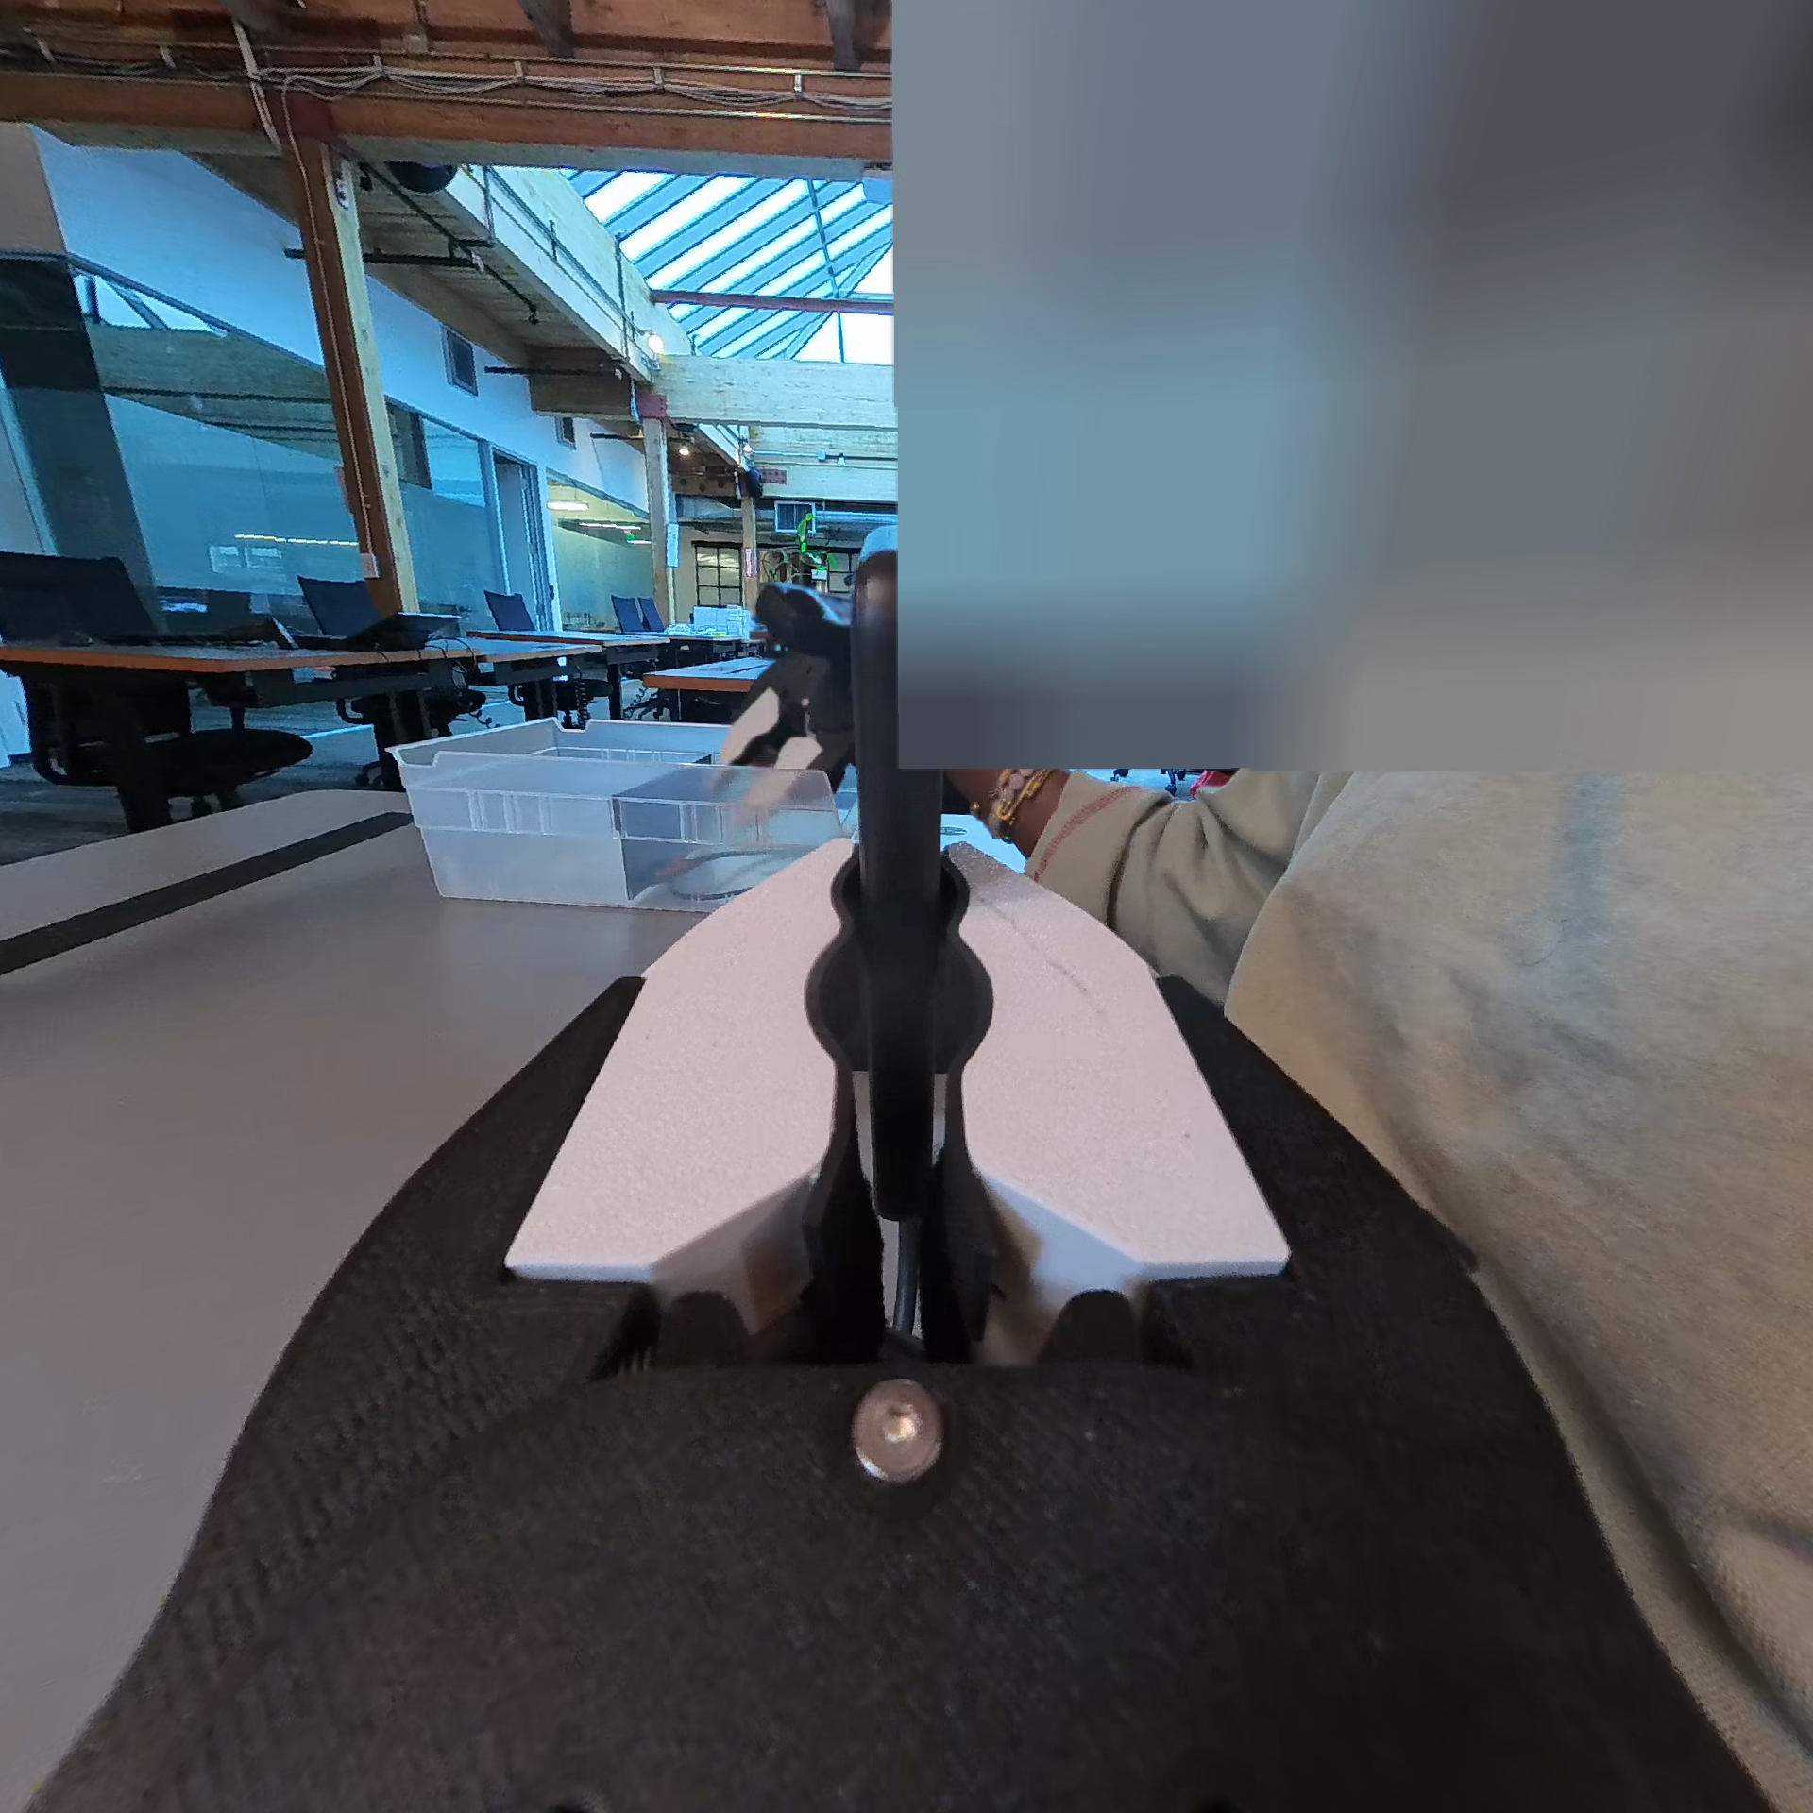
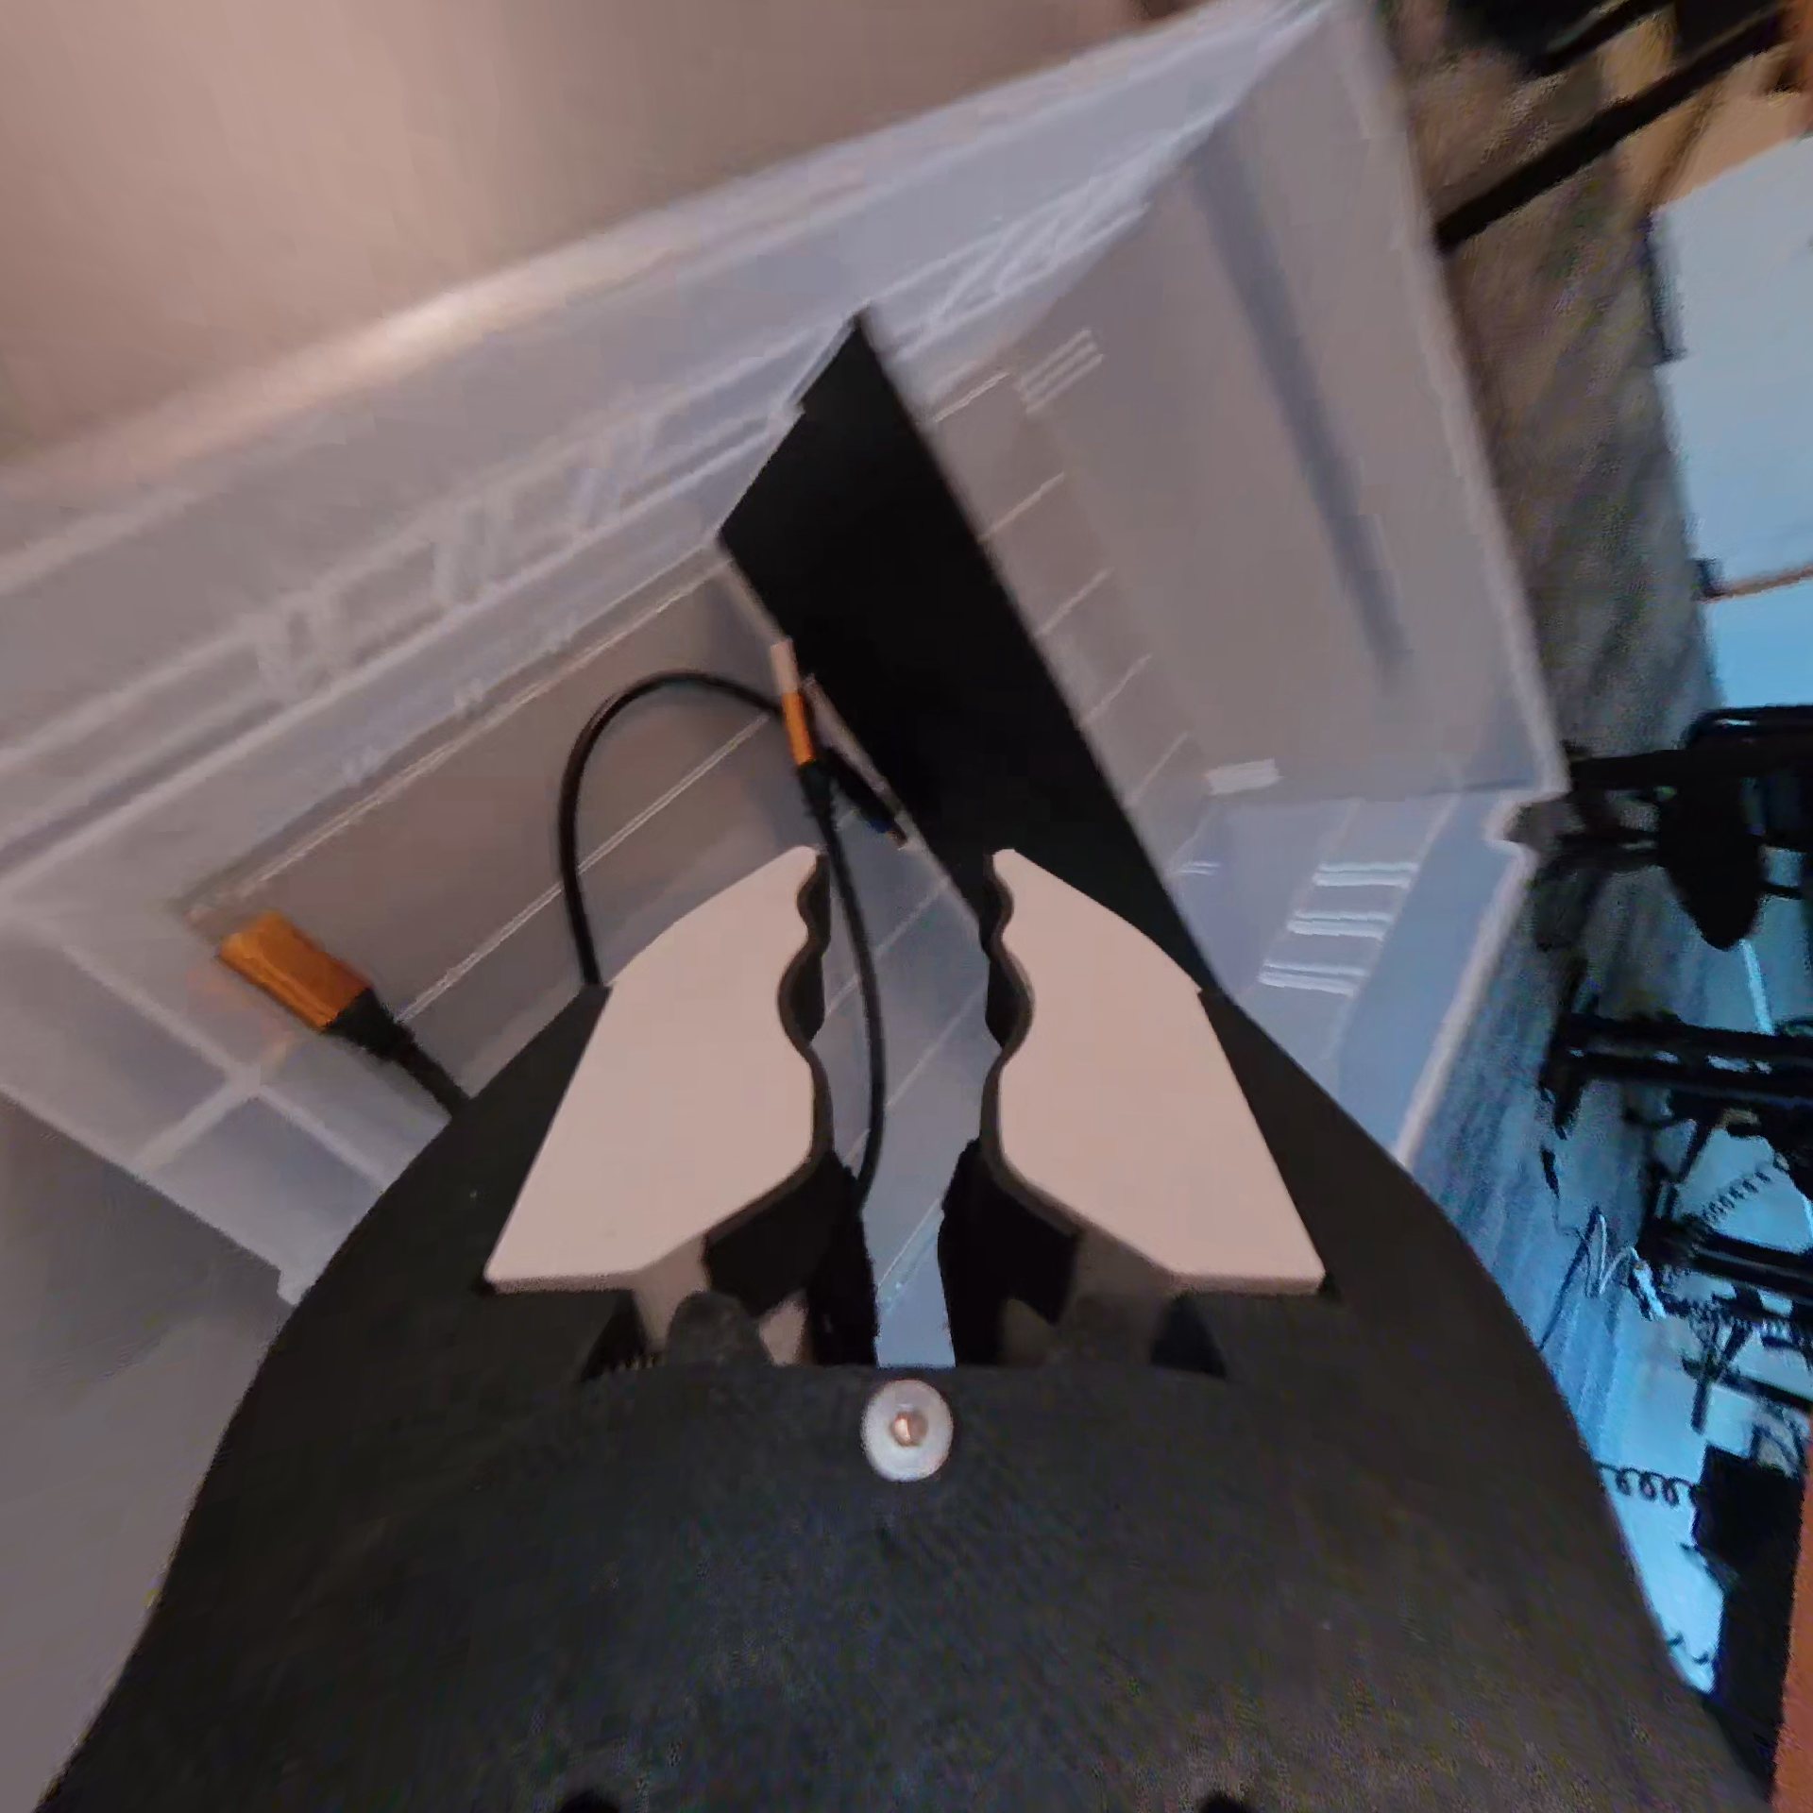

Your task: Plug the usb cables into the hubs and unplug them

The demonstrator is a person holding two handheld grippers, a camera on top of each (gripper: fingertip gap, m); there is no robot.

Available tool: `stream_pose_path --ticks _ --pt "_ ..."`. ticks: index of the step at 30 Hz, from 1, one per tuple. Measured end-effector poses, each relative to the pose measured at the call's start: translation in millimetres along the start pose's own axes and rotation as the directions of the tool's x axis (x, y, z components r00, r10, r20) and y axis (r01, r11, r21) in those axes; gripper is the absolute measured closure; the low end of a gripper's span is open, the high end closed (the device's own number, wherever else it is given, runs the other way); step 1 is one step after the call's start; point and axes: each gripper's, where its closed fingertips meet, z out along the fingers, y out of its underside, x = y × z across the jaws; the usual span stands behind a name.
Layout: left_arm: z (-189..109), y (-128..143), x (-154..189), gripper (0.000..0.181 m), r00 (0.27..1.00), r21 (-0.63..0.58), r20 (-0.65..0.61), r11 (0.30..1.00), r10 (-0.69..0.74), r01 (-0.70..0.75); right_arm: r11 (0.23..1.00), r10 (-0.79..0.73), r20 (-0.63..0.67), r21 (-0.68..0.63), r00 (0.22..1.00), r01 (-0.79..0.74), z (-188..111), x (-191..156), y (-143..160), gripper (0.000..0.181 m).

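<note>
Left wrist view: left tool (image 1: 898, 883) clamped on black hub (image 1: 888, 883); right tool (image 2: 907, 873) parted, hovering over black cable (image 2: 852, 942) in clear bin (image 2: 589, 392).

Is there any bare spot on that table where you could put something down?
Yes: the grey table left of the left tool, in front of the clear bin. It is crowded in the bin's compartment holding the black cable.

Translucent plastic bin (image 2: 1226, 412), glossy orange metallic plugs (image 2: 289, 966), matt black hub (image 1: 888, 883), smooth table (image 1: 245, 1030)
</note>
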Motion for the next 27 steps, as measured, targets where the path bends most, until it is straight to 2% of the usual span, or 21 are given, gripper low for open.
stream_pose_path --ticks 3,5,7,9,11,12,13,15,18,19,20,21,23,27 --pt "0 0 -1 0.169 1.0 0.0 0.004 1.0 -0.006 0.006 0.975 0.137 -0.149 0.192 0.979 -0.107 -32 20 -34 0.149" --pt "0 0 -1 0.169 1.0 0.0 0.006 1.0 -0.008 0.008 0.902 0.228 -0.159 0.407 0.961 -0.146 -63 19 -77 0.149" --pt "0 0 -2 0.169 1.0 0.0 0.009 1.0 -0.01 0.01 0.75 0.242 -0.045 0.643 0.969 -0.157 -101 -3 -135 0.15" --pt "0 0 -1 0.169 1.0 -0.002 0.01 1.0 -0.006 0.006 0.561 0.146 0.125 0.807 0.981 -0.187 -141 -46 -195 0.164" --pt "1 2 -1 0.169 1.0 -0.012 0.01 1.0 0.0 0.0 0.424 -0.037 0.296 0.87 0.954 -0.253 -172 -103 -244 0.165" --pt "2 3 -1 0.169 1.0 -0.019 0.01 1.0 0.004 -0.004 0.395 -0.136 0.365 0.873 0.921 -0.288 -181 -132 -264 0.163" --pt "2 4 0 0.169 1.0 -0.028 0.01 1.0 0.01 -0.009 0.387 -0.219 0.418 0.867 0.882 -0.315 -185 -160 -281 0.159" --pt "4 6 2 0.169 1.0 -0.045 0.008 0.999 0.026 -0.025 0.425 -0.343 0.491 0.841 0.8 -0.334 -182 -209 -306 0.15" --pt "7 11 4 0.169 0.999 -0.079 0.002 0.996 0.052 -0.051 0.491 -0.417 0.566 0.799 0.711 -0.348 -165 -261 -334 0.142" --pt "8 13 5 0.169 0.998 -0.091 -0.003 0.994 0.061 -0.061 0.515 -0.44 0.583 0.787 0.683 -0.34 -160 -276 -338 0.142" --pt "9 14 7 0.169 0.998 -0.102 -0.007 0.992 0.07 -0.07 0.543 -0.461 0.58 0.783 0.672 -0.304 -152 -289 -339 0.155" --pt "9 15 8 0.169 0.997 -0.109 -0.012 0.991 0.079 -0.08 0.554 -0.469 0.558 0.789 0.684 -0.264 -145 -294 -340 0.166" --pt "8 13 9 0.166 0.995 -0.108 -0.012 0.989 0.098 -0.099 0.534 -0.458 0.549 0.799 0.699 -0.278 -146 -290 -339 0.167" --pt "-7 -11 1 0.137 0.988 -0.05 0.067 0.99 0.138 -0.135 0.454 -0.349 0.543 0.811 0.764 -0.369 -156 -246 -328 0.169"
